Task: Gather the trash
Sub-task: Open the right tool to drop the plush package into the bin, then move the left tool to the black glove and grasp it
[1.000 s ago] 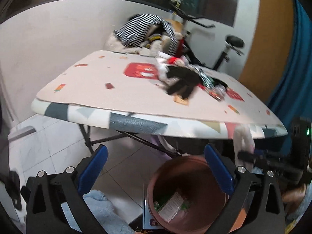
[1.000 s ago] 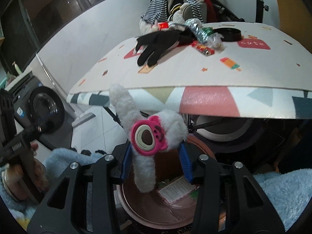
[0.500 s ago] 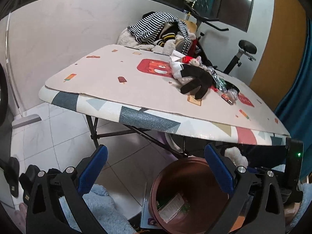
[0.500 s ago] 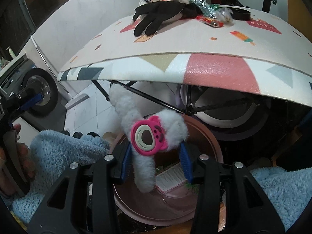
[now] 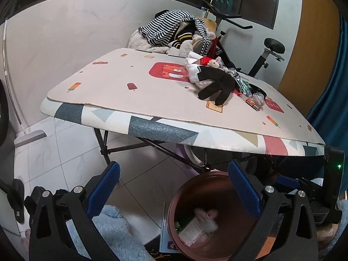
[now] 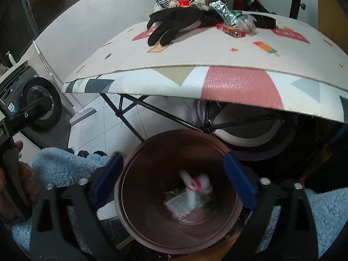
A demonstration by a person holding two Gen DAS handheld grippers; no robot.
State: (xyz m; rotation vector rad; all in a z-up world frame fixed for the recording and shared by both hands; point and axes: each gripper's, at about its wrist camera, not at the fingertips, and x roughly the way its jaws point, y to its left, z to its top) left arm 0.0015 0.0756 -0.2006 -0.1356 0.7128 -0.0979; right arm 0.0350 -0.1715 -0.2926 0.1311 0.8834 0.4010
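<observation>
Trash here means the clutter on the table (image 5: pixel 139 91), and the bin (image 6: pixel 134 184) stands on the floor under its near edge, so items fall straight in. Left gripper (image 5: pixel 174 187) hangs beside the bin, blue pads well apart, nothing between them. Right gripper (image 6: pixel 174 178) sits directly over the bin mouth, jaws opening with nothing between them; the plush toy (image 6: pixel 195 187), blurred, lies inside on a paper packet (image 6: pixel 180 204). On the table, a black glove (image 5: pixel 217 82) and foil wrappers (image 6: pixel 226 13) await collection.
</observation>
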